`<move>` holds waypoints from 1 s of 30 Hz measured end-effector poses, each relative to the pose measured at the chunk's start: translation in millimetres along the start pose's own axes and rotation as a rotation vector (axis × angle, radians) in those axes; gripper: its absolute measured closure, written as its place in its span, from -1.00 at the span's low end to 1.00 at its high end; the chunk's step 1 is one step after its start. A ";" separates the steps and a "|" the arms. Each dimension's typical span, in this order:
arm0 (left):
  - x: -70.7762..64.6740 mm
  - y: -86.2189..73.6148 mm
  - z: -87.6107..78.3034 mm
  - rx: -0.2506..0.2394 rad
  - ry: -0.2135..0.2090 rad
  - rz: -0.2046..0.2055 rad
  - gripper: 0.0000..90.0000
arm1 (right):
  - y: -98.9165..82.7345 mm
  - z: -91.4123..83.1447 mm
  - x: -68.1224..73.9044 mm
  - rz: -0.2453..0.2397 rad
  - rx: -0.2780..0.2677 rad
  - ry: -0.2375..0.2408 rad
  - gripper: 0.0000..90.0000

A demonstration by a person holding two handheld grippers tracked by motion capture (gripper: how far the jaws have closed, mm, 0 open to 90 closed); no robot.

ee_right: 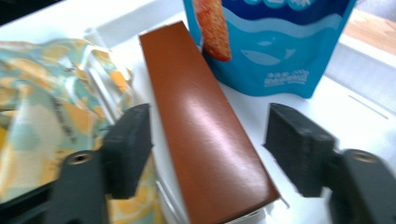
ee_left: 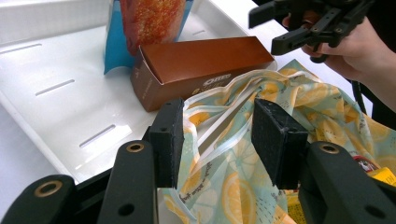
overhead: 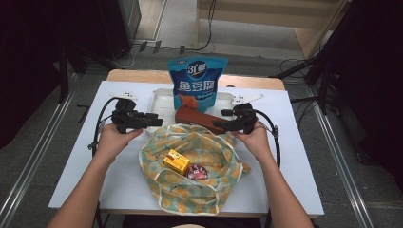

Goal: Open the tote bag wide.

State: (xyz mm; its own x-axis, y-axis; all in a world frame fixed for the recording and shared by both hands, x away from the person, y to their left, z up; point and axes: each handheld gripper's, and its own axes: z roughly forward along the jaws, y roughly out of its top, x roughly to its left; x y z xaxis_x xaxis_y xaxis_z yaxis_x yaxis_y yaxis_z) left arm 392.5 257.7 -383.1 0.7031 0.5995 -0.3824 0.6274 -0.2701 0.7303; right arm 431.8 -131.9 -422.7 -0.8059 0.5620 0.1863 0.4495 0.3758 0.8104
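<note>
1. box (ee_right: pixel 205 126), long and brown, lies in the white tray (overhead: pixel 161 102) just behind the patterned bag (overhead: pixel 190 166), one end against the foot of the blue snack pouch (overhead: pixel 196 83); the other end nearly touches the bag's rim.
2. right gripper (ee_right: pixel 210 149) straddles the box with its jaws apart; the pads stand clear of both long sides, so nothing is gripped yet. closing off-centre could pinch one edge only, and the box would likely pivot or slide out.
3. glossy cardboard looks slick, so a light squeeze may let it droop at the far end when lifted; a hard one could dent the thin walls.
4. pouch stands upright and leans close over the box. dragging the box toward the bag could tip the pouch forward onto it or off the tray.
5. left gripper (ee_left: pixel 217 140) has its jaws apart around a fold of the bag's rim, and i cannot tell whether the pads press the cloth. if the fold slips, the mouth may sag shut and block the box.
6. yellow carton (overhead: pixel 176 161) and a round red item (overhead: pixel 196 172) already sit inside the bag; a long box dropped flat could land on them or jut over the rim.
7. tray wall near the bag could catch the box's end if it is pulled low.
</note>
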 end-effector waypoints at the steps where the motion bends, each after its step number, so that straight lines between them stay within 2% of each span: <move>1: 0.0 0.0 0.0 -0.001 0.000 0.000 0.21 | -0.1 -0.9 1.5 0.002 -0.001 0.005 0.00; 4: -0.6 0.2 -0.2 0.001 0.002 0.000 0.21 | -1.5 -3.4 8.3 0.000 -0.007 0.008 0.43; 7: -1.1 0.2 0.0 0.002 0.007 0.004 0.22 | -4.2 -2.8 12.1 0.002 0.002 0.005 0.75; 11: -0.7 0.1 -0.6 -0.002 0.007 0.006 0.22 | -9.9 0.1 14.9 0.024 -0.001 0.030 0.98; 13: -0.3 0.0 -0.7 0.000 0.010 0.007 0.22 | -12.8 3.2 17.7 0.006 0.014 0.021 1.00; 16: -0.5 -0.1 -0.4 0.001 0.011 0.008 0.22 | -16.3 8.7 18.9 0.002 0.053 0.045 1.00; 19: -0.9 -0.1 -0.1 0.000 0.011 0.008 0.22 | -17.6 15.6 20.8 -0.018 0.098 0.042 1.00; 20: -0.9 0.0 -0.1 0.001 0.013 0.009 0.22 | -17.1 17.4 21.0 -0.027 0.103 0.036 1.00; 30: -0.7 -0.1 0.1 0.000 0.013 0.007 0.22 | -6.2 32.7 14.0 -0.004 0.126 -0.010 1.00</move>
State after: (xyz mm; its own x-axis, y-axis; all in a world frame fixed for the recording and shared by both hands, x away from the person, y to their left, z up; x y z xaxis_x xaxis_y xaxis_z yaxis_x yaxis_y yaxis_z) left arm 392.0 257.3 -383.0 0.7030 0.6071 -0.3704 0.6227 -0.2738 0.7330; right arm 430.4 -102.3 -443.3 -0.8040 0.5676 0.1771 0.4916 0.4672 0.7348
